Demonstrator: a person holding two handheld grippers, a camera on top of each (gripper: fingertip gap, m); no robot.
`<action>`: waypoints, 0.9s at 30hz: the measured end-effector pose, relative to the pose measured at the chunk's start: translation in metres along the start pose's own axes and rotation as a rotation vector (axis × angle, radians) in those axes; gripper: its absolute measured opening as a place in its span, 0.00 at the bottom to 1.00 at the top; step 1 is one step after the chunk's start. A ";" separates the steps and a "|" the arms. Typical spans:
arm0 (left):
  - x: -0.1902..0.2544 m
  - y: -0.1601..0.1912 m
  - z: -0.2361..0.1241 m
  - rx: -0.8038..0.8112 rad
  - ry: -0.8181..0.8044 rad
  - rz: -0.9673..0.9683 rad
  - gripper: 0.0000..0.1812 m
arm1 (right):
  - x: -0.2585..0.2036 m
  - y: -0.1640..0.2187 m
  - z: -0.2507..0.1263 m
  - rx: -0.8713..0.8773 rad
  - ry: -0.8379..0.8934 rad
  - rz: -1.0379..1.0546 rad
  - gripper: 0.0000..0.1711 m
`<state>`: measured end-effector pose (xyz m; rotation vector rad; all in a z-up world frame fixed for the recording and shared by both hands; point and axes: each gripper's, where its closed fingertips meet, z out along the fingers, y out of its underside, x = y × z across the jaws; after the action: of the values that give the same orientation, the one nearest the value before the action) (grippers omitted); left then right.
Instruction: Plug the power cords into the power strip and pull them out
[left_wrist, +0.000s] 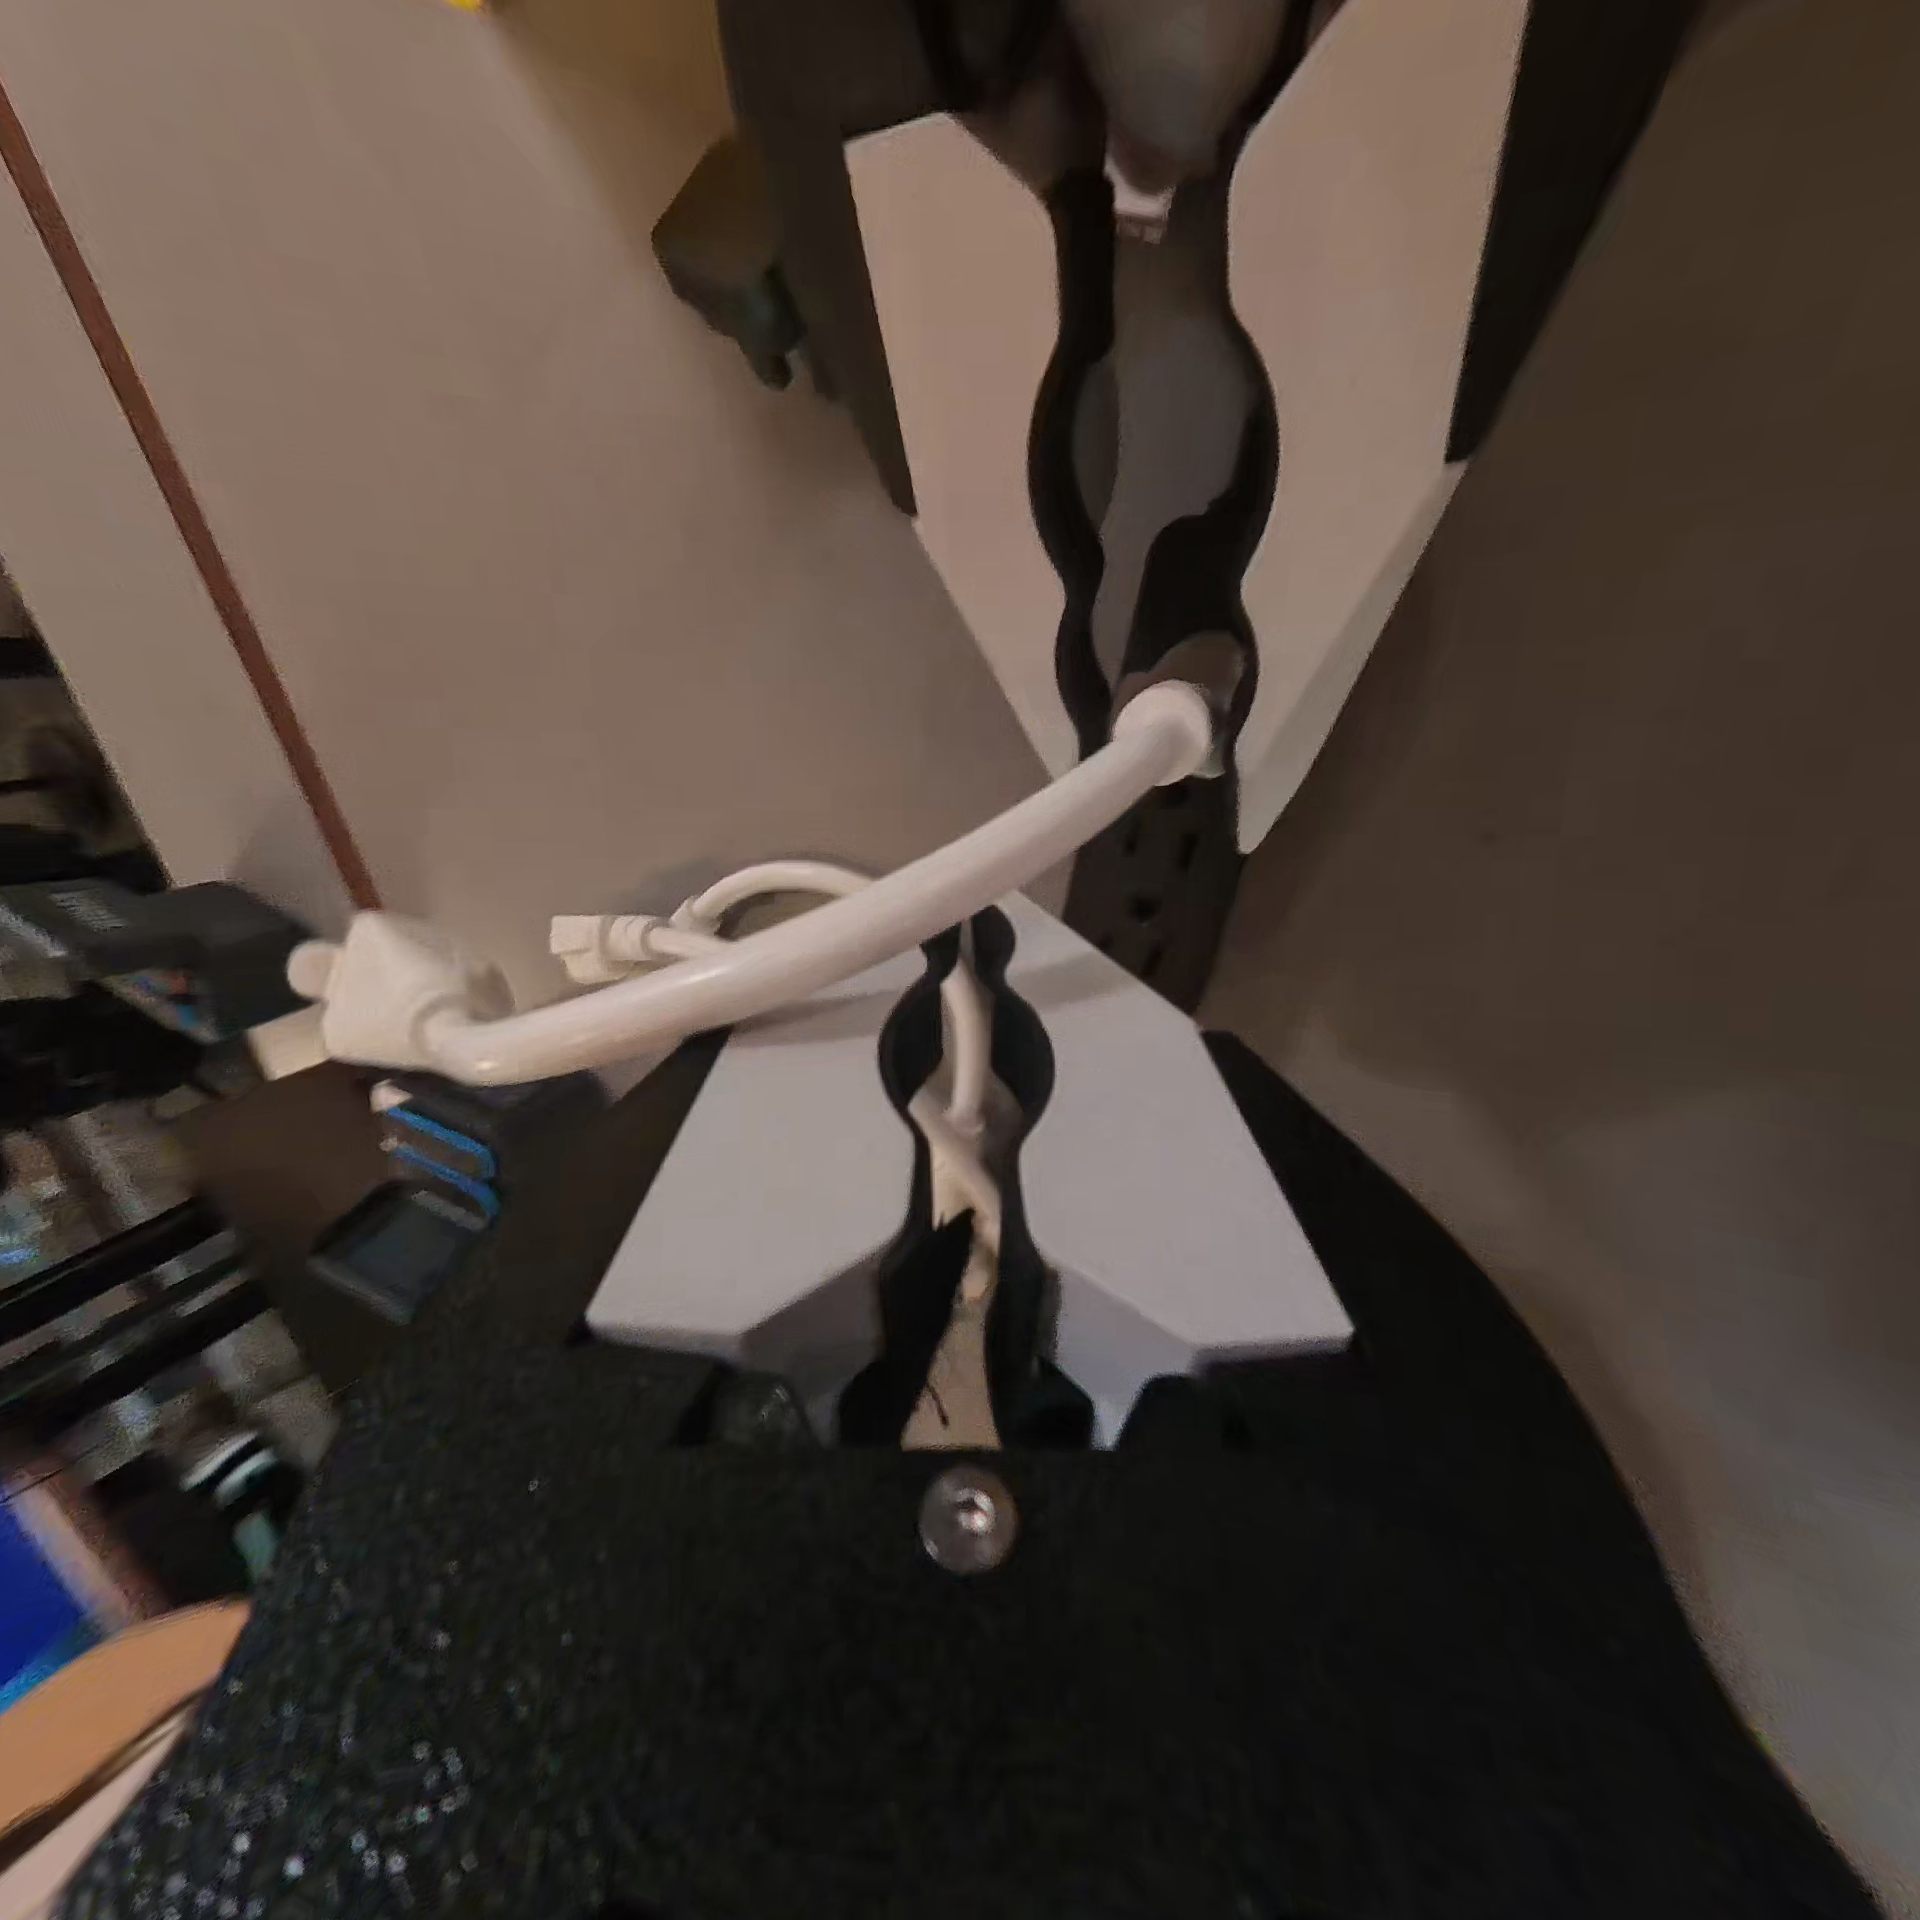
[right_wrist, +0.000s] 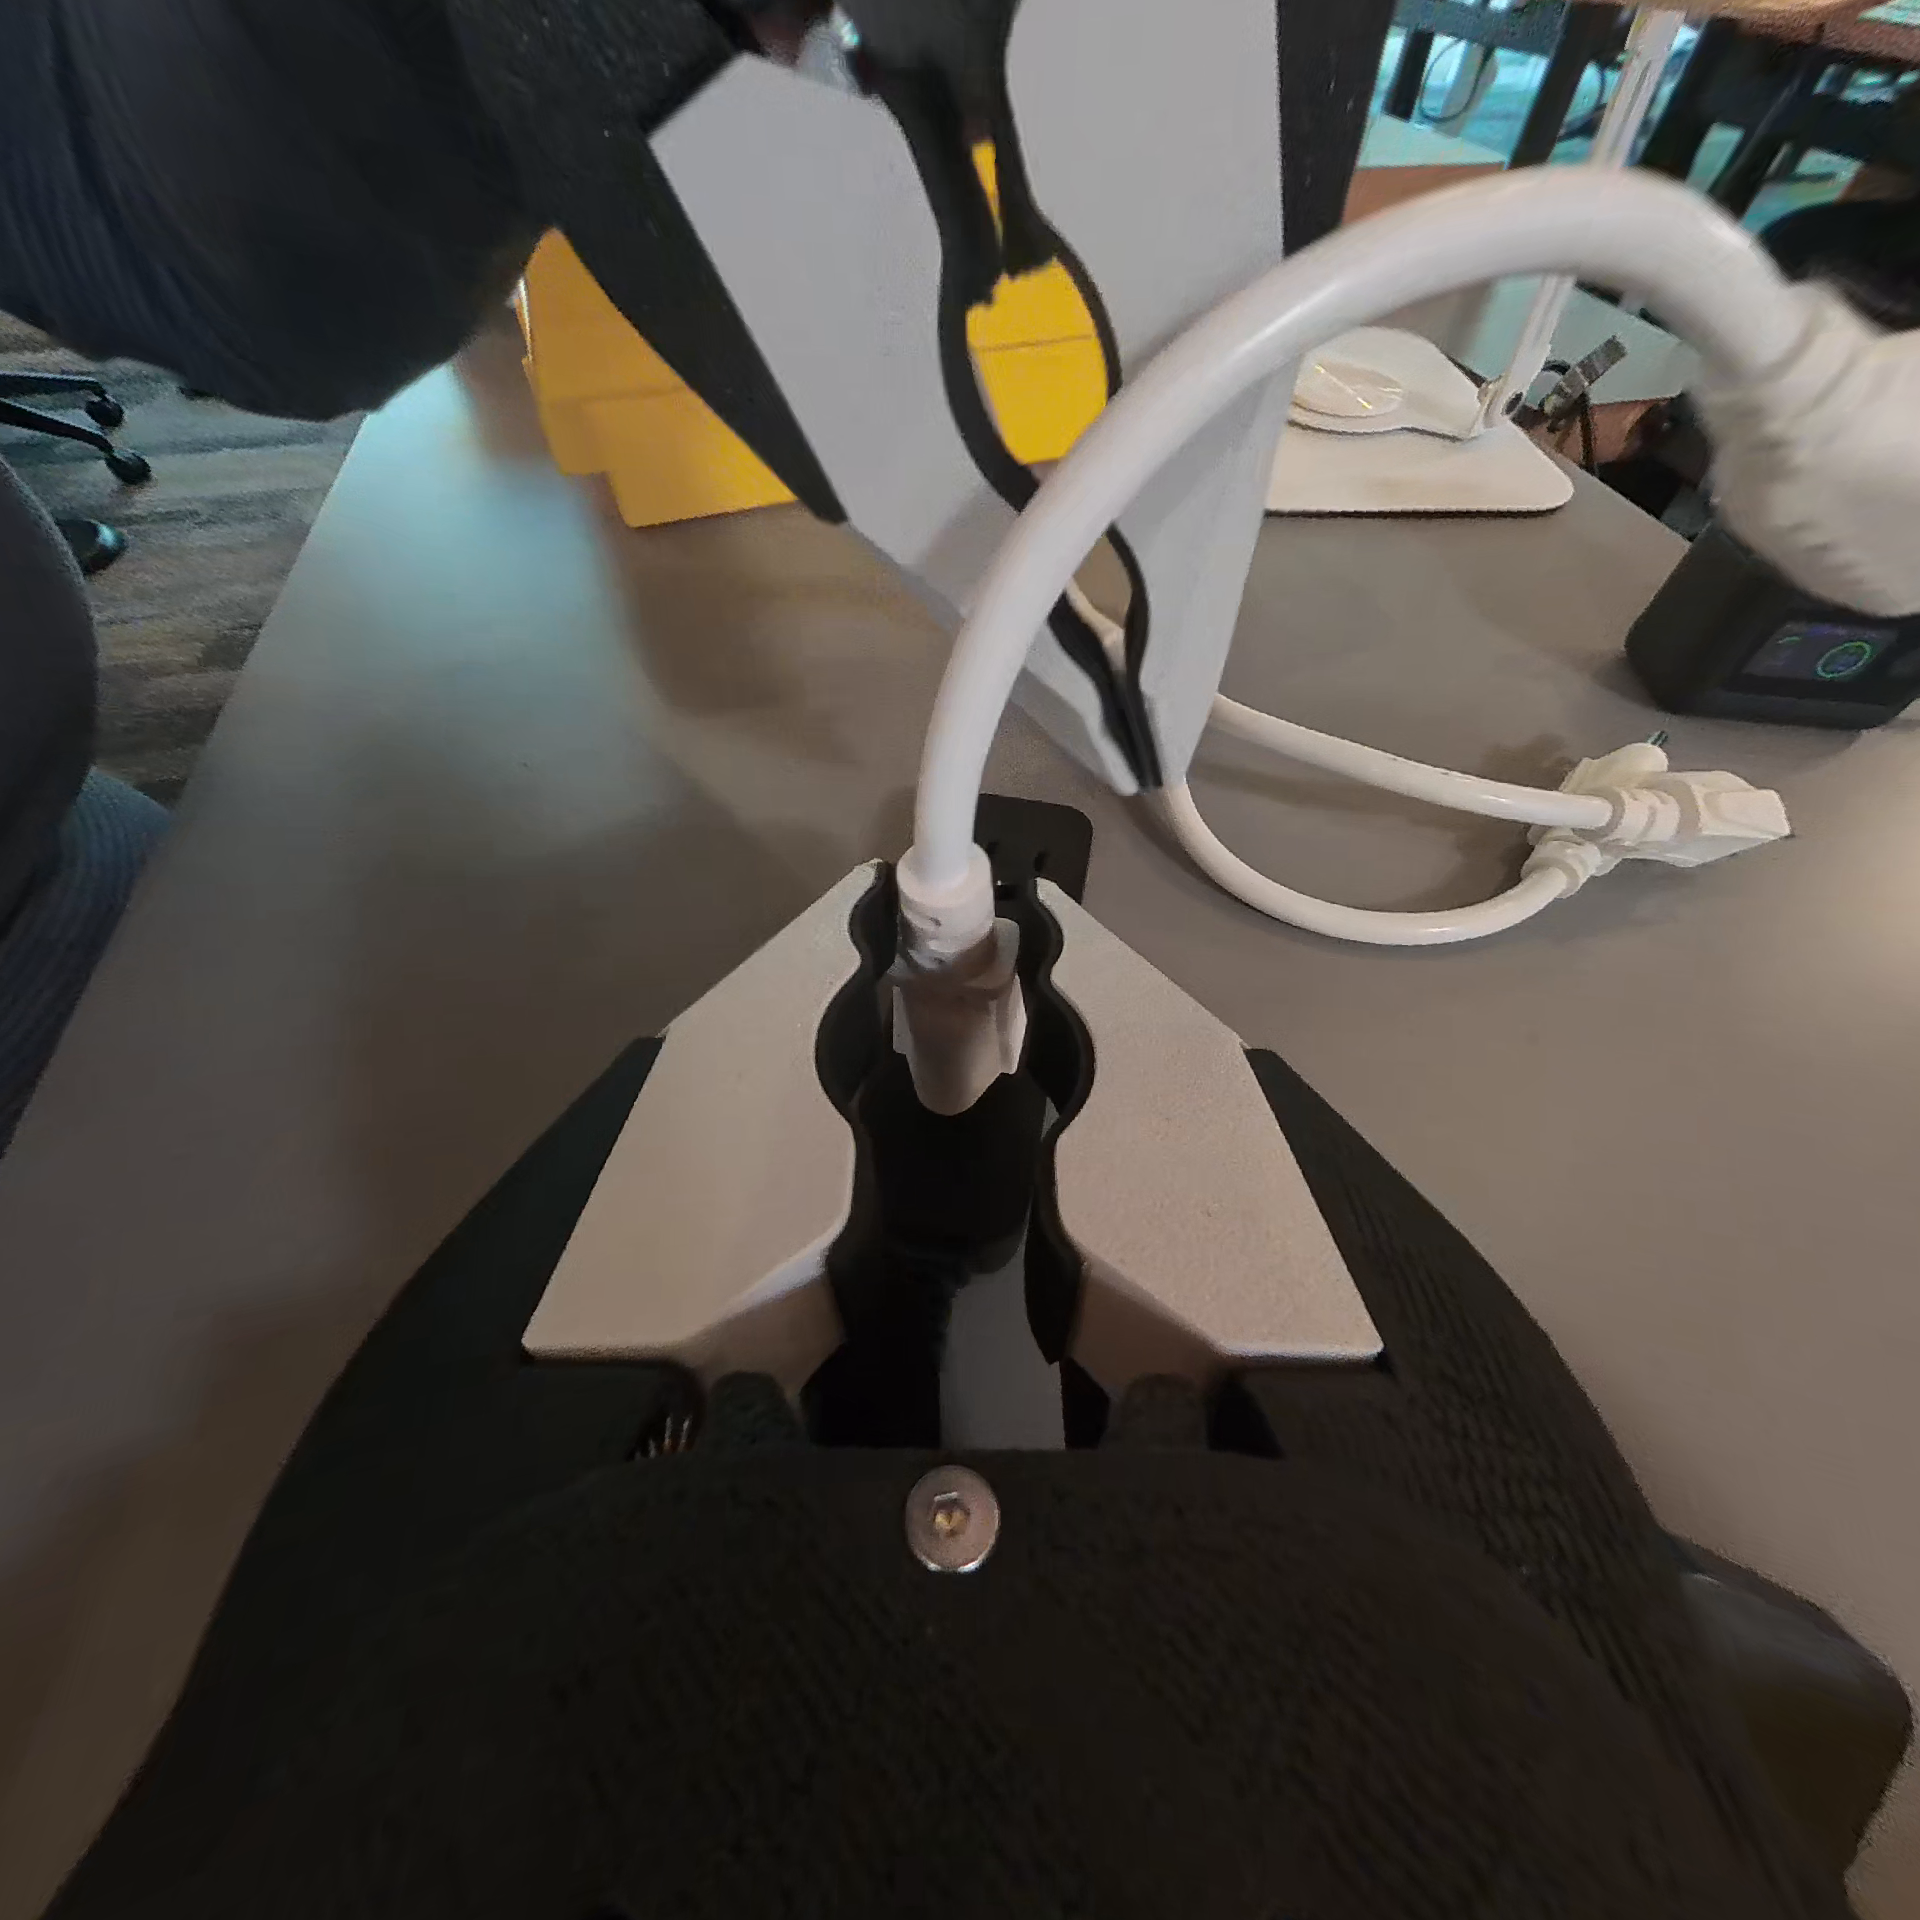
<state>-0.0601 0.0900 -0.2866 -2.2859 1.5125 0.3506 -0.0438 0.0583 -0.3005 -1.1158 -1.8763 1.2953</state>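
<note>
Right gripper (right_wrist: 961, 977) clamps a white plug (right_wrist: 956, 1023) — power strip (right_wrist: 1039, 842) mostly hidden; left gripper (left_wrist: 966, 1039) pinches cord (left_wrist: 966, 1060)

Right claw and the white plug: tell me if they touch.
Touching. The right wrist view shows the right claw shut on the white plug, its black pads pressing both sides.

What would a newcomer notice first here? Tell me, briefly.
First, the right gripper low in the middle of its view, shut on a white plug over the black power strip, the thick white cord arching up to the right. Then the left gripper beyond it, pinching a thinner white cord on the grey table.
</note>
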 end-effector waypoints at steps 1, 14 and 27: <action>0.006 -0.003 0.001 0.062 0.034 -0.046 0.02 | 0.000 0.000 0.000 0.000 0.002 -0.001 0.13; 0.023 0.000 0.002 0.544 0.152 -0.385 0.31 | -0.001 -0.001 0.001 0.015 0.007 -0.012 0.14; 0.051 0.007 0.056 0.480 0.233 -0.367 0.30 | -0.002 -0.001 0.003 0.006 0.022 -0.027 0.14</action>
<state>-0.0465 0.0699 -0.3591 -2.1890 1.0820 -0.3541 -0.0456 0.0549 -0.3009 -1.0936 -1.8643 1.2675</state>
